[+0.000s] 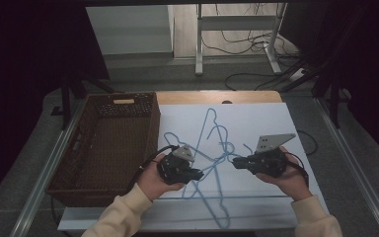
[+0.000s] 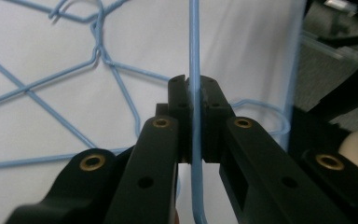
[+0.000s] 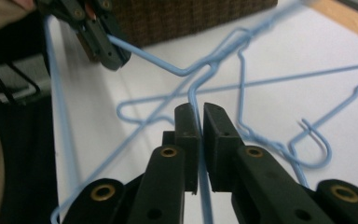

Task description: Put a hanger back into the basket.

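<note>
Hangers (image 1: 216, 163) still tangled at centre frame on the white sheet (image 1: 256, 121), your left gripper (image 1: 196, 174) and right gripper (image 1: 237, 162) each clamped on blue wire, nothing yet in the basket (image 1: 86, 163) at left.

Left black two-jaw gripper (image 1: 196, 175) clamped shut, pointing right, right black two-jaw gripper (image 1: 237, 163) clamped shut, pointing left, cream-sleeved forearms (image 1: 121, 212) low.

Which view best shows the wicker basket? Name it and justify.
The high view: the whole brown wicker basket sits left of the blue wire hangers. The right gripper view catches a strip of its wall.
</note>
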`<state>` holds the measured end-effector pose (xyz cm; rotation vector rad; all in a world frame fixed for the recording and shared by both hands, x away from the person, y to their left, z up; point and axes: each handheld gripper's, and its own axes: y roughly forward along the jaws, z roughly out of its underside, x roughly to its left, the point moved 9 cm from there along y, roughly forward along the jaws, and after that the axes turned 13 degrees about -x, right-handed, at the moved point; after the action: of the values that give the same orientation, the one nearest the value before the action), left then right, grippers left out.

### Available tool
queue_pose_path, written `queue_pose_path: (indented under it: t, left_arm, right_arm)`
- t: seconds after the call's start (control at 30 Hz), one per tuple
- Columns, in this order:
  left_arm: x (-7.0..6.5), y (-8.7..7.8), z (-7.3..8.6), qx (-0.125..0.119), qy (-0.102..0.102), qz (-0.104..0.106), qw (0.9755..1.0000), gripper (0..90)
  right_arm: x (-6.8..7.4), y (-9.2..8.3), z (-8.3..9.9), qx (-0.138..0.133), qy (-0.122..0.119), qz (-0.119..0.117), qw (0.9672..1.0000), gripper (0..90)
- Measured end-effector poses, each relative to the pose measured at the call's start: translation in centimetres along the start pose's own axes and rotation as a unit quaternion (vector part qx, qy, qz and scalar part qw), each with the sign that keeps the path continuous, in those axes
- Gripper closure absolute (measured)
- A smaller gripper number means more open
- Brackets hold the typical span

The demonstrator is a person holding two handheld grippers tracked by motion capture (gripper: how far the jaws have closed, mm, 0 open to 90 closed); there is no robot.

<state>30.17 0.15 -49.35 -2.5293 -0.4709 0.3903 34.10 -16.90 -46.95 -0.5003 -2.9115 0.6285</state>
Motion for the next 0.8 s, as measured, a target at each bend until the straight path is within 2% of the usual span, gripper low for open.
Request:
queue_pose_path:
  t: [0.1,0.17,0.3,0.37,0.47,0.63,0.73,0.8]
  left_arm:
    - [-0.1,-0.5,-0.3,-0.008,-0.005,0.000,1.0000,85.9]
    - [0.0,-0.8,-0.5,-0.015,-0.011,-0.007,0.9998,85.9]
    - [0.6,-1.7,-0.8,-0.033,-0.027,-0.014,0.9990,86.0]
    - [0.9,-2.4,-1.0,-0.042,-0.034,-0.015,0.9985,86.0]
    - [1.3,-3.6,-1.6,-0.063,-0.045,-0.023,0.9967,86.0]
    - [2.0,-5.9,-2.6,-0.091,-0.050,-0.038,0.9939,86.0]
    - [2.6,-7.2,-3.0,-0.110,-0.063,-0.049,0.9906,86.0]
    - [3.1,-8.0,-3.2,-0.123,-0.076,-0.059,0.9877,86.0]
  right_arm:
    - [0.0,0.0,-0.5,-0.012,0.005,0.008,0.9999,78.1]
    - [-0.5,0.0,-0.8,-0.031,0.013,0.025,0.9991,62.6]
    - [-1.9,-0.8,-1.5,-0.072,0.061,0.054,0.9941,38.2]
    - [-2.3,-1.1,-1.7,-0.085,0.078,0.062,0.9913,34.3]
    - [-2.6,-1.5,-2.0,-0.107,0.099,0.056,0.9877,30.8]
    - [-3.2,-2.1,-2.5,-0.127,0.113,0.086,0.9816,18.9]
    - [-3.7,-2.2,-2.2,-0.127,0.119,0.098,0.9798,17.2]
    - [-3.9,-2.2,-2.0,-0.123,0.115,0.105,0.9801,16.2]
